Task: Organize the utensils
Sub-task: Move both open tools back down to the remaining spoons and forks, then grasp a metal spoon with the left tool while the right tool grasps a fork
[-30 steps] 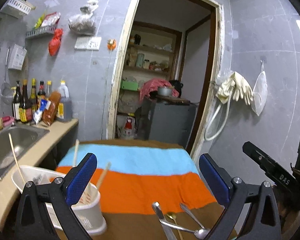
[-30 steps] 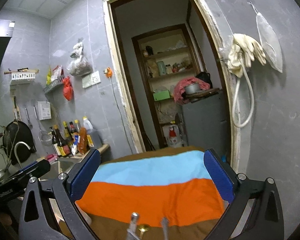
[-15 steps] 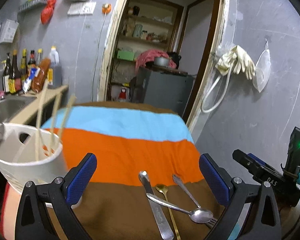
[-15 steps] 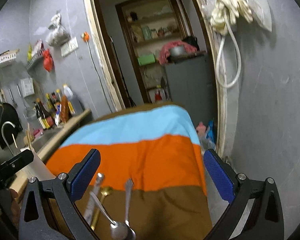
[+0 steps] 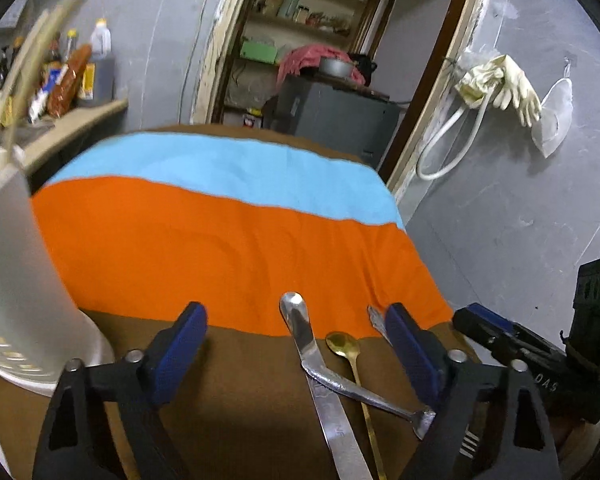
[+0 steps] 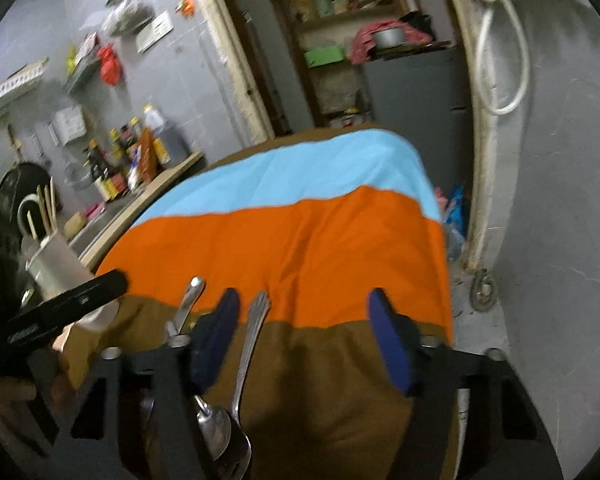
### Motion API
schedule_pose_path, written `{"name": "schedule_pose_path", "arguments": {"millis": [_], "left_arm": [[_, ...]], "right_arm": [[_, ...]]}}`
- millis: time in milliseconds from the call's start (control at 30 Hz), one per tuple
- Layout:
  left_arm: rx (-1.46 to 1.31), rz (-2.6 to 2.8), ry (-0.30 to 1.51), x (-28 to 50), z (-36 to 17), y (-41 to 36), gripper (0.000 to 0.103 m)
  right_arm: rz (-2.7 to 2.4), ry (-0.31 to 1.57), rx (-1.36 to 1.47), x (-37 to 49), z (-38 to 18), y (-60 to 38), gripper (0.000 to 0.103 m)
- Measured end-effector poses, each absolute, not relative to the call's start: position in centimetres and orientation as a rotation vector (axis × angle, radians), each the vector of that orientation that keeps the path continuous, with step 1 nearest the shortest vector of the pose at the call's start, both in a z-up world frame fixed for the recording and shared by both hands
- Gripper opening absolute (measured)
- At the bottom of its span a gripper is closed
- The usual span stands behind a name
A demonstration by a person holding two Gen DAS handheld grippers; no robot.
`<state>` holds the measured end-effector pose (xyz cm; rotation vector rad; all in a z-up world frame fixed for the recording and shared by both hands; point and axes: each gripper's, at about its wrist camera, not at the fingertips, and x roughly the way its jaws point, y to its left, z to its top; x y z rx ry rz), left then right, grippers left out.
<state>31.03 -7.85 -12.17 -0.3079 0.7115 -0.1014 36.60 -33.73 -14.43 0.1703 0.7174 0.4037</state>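
Both grippers lowered toward cutlery since a second ago. Left gripper (image 5: 296, 344) spread, butter knife (image 5: 300, 332) framed between pads. Right gripper (image 6: 304, 340) spread, empty. Spoons (image 6: 220, 432) crossed on striped cloth (image 5: 220, 240); white holder (image 5: 12, 272) brought near. Pickup judged imminent.

Shiny metal knife (image 5: 300, 336) and glossy gold spoon (image 5: 342, 346) on matt striped cloth (image 5: 220, 240).

Both hand-held grippers, left (image 5: 296, 344) and right (image 6: 304, 336), now sit lower over the utensils (image 5: 324, 376), jaws narrower than before.
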Motion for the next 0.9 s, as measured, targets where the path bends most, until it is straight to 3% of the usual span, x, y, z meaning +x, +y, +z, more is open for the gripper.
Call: {"name": "schedule_pose_path", "arguments": {"millis": [67,133,500,567,900], "left_arm": [[-0.327,-0.114,0.741,31.6,-12.8,-7.7,0.073],[-0.340,-0.121,0.781,32.2,-13.6,-7.7,0.072],[-0.344,-0.144,0.893,33.6,-15.3,-8.8,0.055],[-0.347,-0.173,0.910,33.9,-15.3,-9.1,0.045],[-0.436,-0.168,0.938,34.4,-15.5,-8.2,0.027]], "right_arm": [[0.441,0.742,0.147,36.8,-15.2,-32.9,0.041],[0.482,0.768,0.137,37.0,-15.7,-32.1,0.038],[0.521,0.871,0.034,37.5,-17.2,-29.0,0.038],[0.521,0.877,0.008,37.4,-17.2,-28.8,0.038],[0.387,0.866,-0.180,36.0,-16.6,-27.4,0.036]]}}
